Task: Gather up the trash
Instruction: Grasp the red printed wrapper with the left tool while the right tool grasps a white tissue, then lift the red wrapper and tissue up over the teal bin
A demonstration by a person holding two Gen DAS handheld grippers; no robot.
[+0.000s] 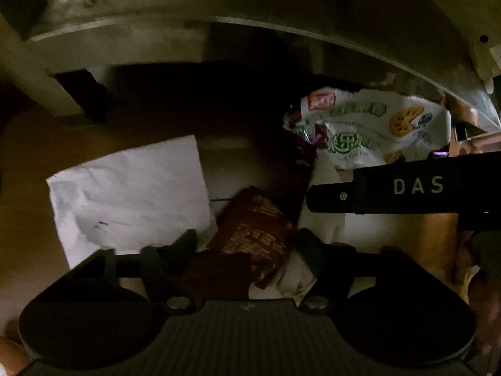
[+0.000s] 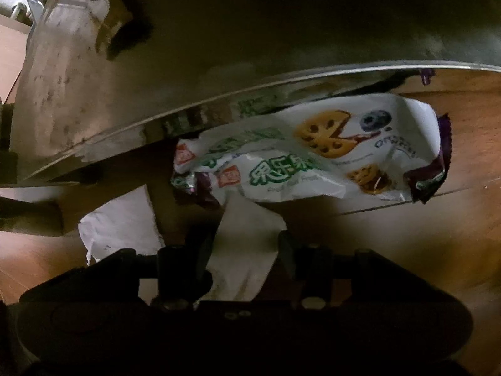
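Metal base [image 1: 125, 31]: we see it overhang the wooden floor [image 2: 438, 235].
Cookie wrapper [image 2: 300, 153]: lies flat, long axis left-right, partly under the base.
Right gripper [image 2: 244, 244]: we grip white paper [image 2: 247, 250].
Left gripper [image 1: 247, 244]: we pinch a brown wrapper [image 1: 253, 228].
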